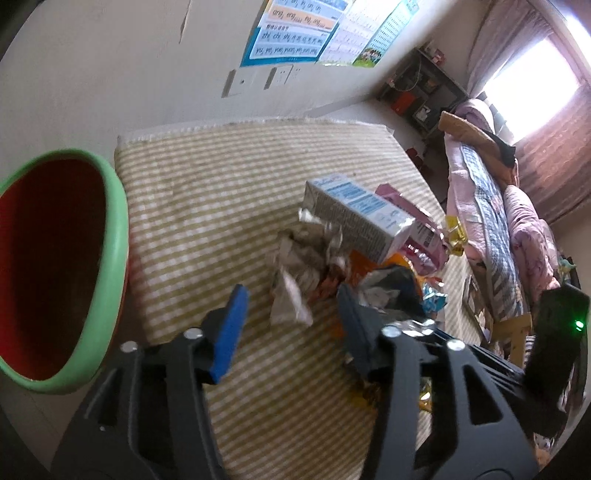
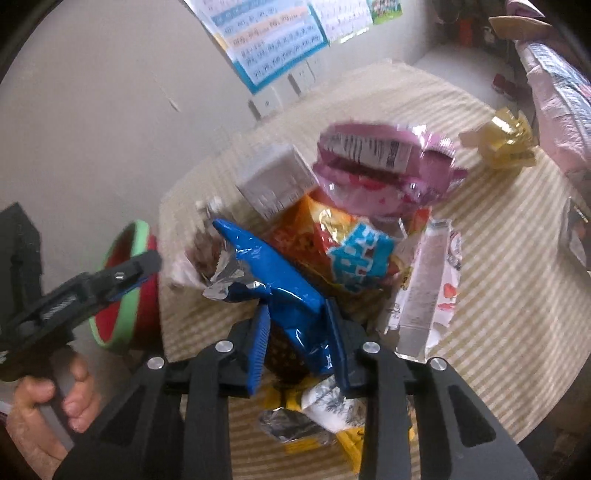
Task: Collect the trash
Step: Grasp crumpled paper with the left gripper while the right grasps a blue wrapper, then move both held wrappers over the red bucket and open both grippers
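A pile of trash lies on a striped mat [image 1: 221,177]: a crumpled grey paper [image 1: 299,266], a milk carton [image 1: 354,214], a pink bag [image 2: 384,162], an orange snack bag [image 2: 332,243] and a blue foil wrapper [image 2: 273,273]. My left gripper [image 1: 291,314] is open and empty, just short of the crumpled paper. My right gripper [image 2: 299,332] is shut on the blue foil wrapper, which stands up out of the pile. A red bin with a green rim [image 1: 59,266] stands left of the mat; it also shows in the right wrist view [image 2: 129,280].
A wall with posters [image 1: 295,29] runs behind the mat. A bed with pink bedding [image 1: 498,221] stands to the right. A yellow crumpled wrapper [image 2: 506,140] and a clear-and-white packet [image 2: 428,280] lie on the mat. The left gripper body [image 2: 74,291] shows in the right wrist view.
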The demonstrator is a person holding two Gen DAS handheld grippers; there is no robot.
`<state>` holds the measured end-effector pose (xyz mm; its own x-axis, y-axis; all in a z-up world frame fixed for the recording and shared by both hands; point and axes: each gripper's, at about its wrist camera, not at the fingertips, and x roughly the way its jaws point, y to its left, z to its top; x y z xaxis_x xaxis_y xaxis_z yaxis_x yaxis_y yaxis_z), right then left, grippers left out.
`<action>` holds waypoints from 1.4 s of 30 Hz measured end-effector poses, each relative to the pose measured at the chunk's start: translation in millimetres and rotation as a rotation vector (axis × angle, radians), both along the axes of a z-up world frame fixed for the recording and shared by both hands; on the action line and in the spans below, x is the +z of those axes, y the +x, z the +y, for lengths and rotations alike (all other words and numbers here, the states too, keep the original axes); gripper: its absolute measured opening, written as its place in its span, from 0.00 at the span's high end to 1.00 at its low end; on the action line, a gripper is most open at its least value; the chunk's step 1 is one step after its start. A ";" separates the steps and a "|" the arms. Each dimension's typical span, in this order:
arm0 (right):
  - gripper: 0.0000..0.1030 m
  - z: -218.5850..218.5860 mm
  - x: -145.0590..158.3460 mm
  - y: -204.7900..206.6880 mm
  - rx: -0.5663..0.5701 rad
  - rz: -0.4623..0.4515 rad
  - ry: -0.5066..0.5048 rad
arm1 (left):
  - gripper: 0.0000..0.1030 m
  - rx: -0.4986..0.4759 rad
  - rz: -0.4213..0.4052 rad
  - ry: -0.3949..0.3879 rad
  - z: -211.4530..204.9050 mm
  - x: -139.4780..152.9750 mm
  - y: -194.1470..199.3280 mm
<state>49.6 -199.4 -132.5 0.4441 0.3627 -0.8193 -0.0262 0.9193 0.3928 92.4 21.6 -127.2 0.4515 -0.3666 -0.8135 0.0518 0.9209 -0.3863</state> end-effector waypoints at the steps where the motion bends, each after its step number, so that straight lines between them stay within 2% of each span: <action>1: 0.72 -1.8 6.0 -3.3 -0.011 -0.018 0.007 | 0.47 0.000 -0.002 -0.002 -3.0 0.4 3.1; 3: 0.72 -5.3 15.7 -9.1 -0.031 -0.046 0.009 | 0.40 -0.004 -0.001 -0.005 -7.3 -1.2 8.2; 8: 0.72 -19.8 34.4 -30.0 -0.126 -0.109 -0.010 | 0.34 -0.038 0.018 0.026 -31.4 -10.9 24.5; 11: 0.71 -29.1 36.4 -36.6 -0.158 -0.104 -0.001 | 0.30 -0.069 0.025 0.063 -45.5 -17.8 30.9; 15: 0.71 -35.3 35.3 -41.7 -0.173 -0.089 0.005 | 0.30 -0.054 0.044 0.100 -49.6 -29.7 40.6; 18: 0.71 -35.0 32.6 -41.3 -0.171 -0.077 0.011 | 0.30 -0.065 0.108 0.103 -49.3 -44.4 47.7; 20: 0.71 -33.0 32.5 -41.6 -0.168 -0.077 0.011 | 0.39 -0.045 0.105 0.102 -44.5 -46.8 46.0; 23: 0.71 -29.7 34.6 -42.2 -0.160 -0.082 0.013 | 0.63 -0.042 0.066 0.085 -39.8 -37.0 40.2; 26: 0.71 -26.0 36.0 -40.9 -0.148 -0.085 0.016 | 0.83 -0.082 0.011 0.128 -43.5 -21.8 30.9; 31: 0.71 -18.1 40.0 -42.0 -0.132 -0.096 0.020 | 0.86 -0.107 -0.065 0.150 -40.0 -1.9 7.6; 42: 0.71 -5.1 46.6 -43.8 -0.106 -0.108 0.018 | 0.86 -0.031 -0.131 0.113 -11.8 32.4 -33.6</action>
